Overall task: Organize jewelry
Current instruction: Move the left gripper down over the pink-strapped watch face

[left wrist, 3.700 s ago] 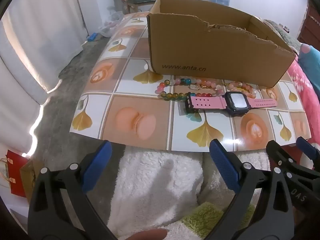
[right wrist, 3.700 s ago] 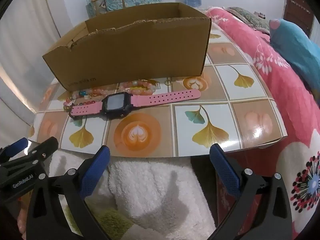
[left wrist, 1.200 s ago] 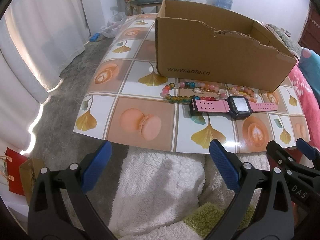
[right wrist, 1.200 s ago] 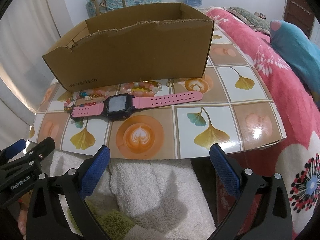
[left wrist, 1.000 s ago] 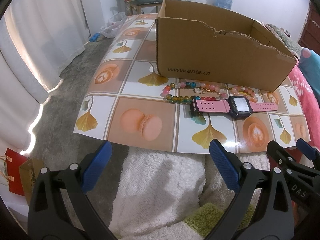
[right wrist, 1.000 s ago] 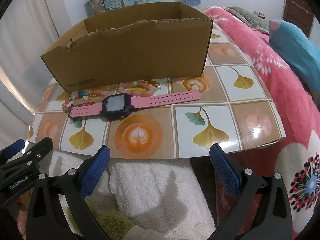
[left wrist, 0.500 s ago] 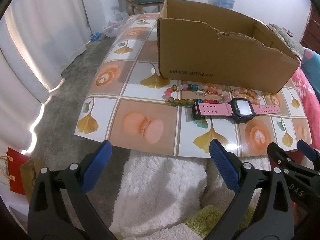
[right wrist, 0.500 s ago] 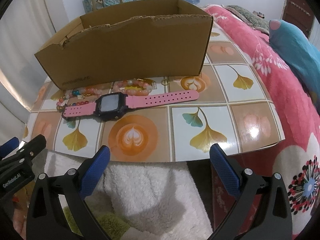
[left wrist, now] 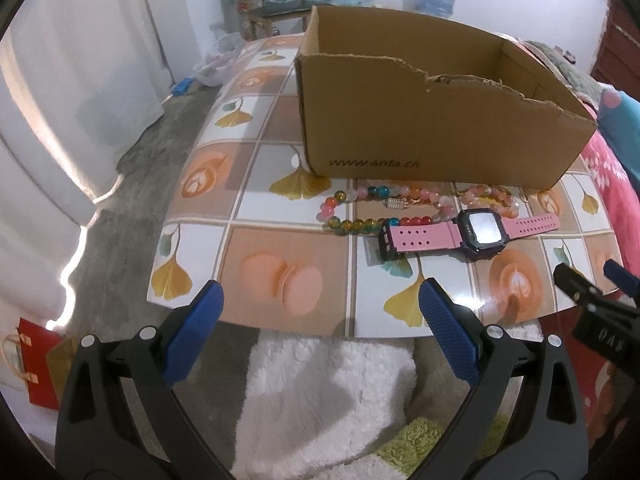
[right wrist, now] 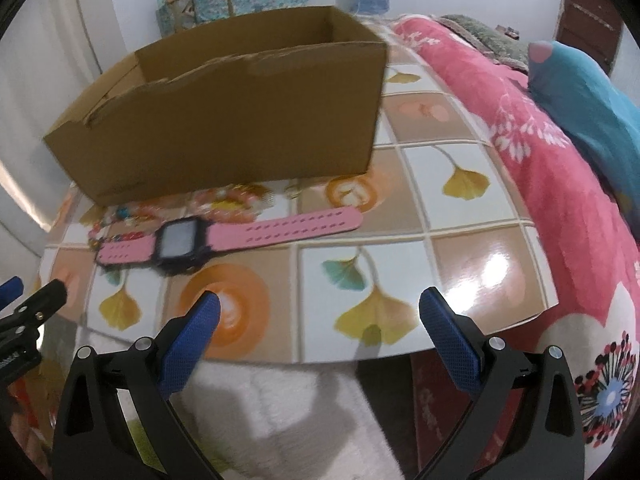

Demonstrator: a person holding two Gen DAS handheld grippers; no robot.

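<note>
Blue rubber pads are showing on both tools, and each pair is standing wide apart with nothing between them: the left gripper [left wrist: 318,320] and the right gripper [right wrist: 318,320] are both released and empty. The change is in the right one, which is pushing in over the near edge of the tiled mat [right wrist: 472,272]; a moment ago its pads were hanging over the white fluffy rug [right wrist: 304,408], and now the left pad is sitting over the latte-art tile with the view smearing from the motion. The left gripper is creeping forward too, though it is still short of the mat edge. To me this is reading as the opening reach of the task, with nothing gathered yet. Just beyond the right gripper, the pink watch [right wrist: 224,240] is lying flat, strap stretched sideways, and it is looking like the likely first pick. Touching its far side, the multicoloured bead bracelet [left wrist: 360,210] is lying looped, and beside that a peach bead bracelet [left wrist: 492,200], with a small gold piece [left wrist: 398,203] between them that I cannot identify. Counting: one watch, two bead bracelets, one cardboard box [left wrist: 432,128], standing open behind the jewelry, its floor hidden from here.
</note>
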